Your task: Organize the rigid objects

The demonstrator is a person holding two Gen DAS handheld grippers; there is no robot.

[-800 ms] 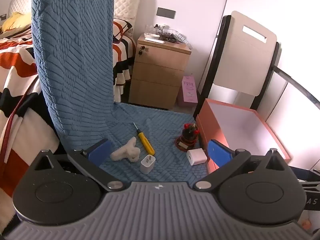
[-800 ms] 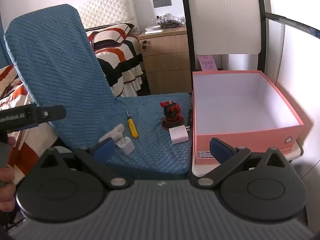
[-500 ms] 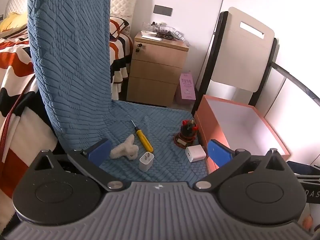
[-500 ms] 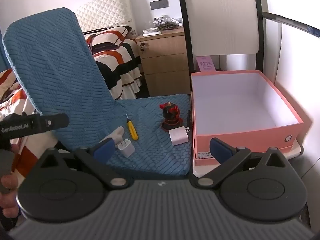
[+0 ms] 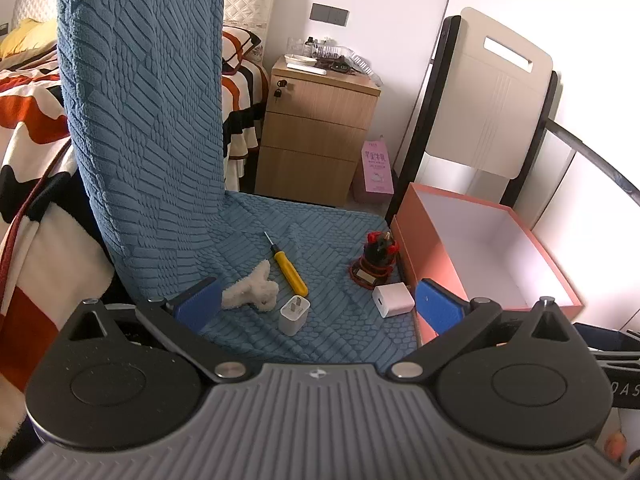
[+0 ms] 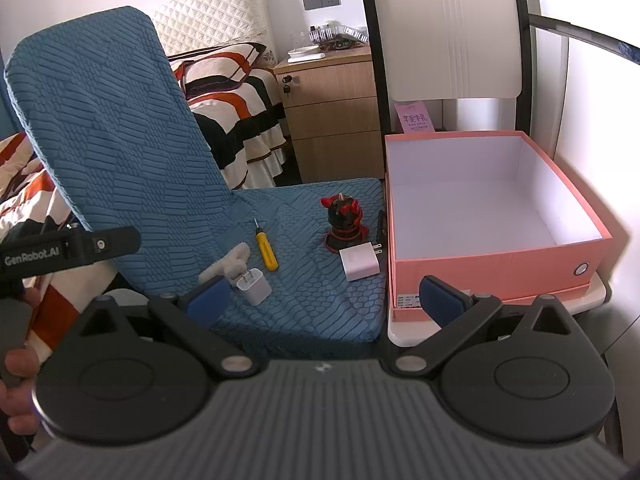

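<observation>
Fingers of both grippers stay spread, empty; the left view has drifted slightly, the yellow screwdriver now lower.

A bright bedroom with white walls. A blue textured chair stands near left, a white chair to its right. Far behind, a wooden nightstand sits beside a bed with a striped blanket and quilted headboard.

Left tool: black linkages, blue pads, ribbed grey body.
</observation>
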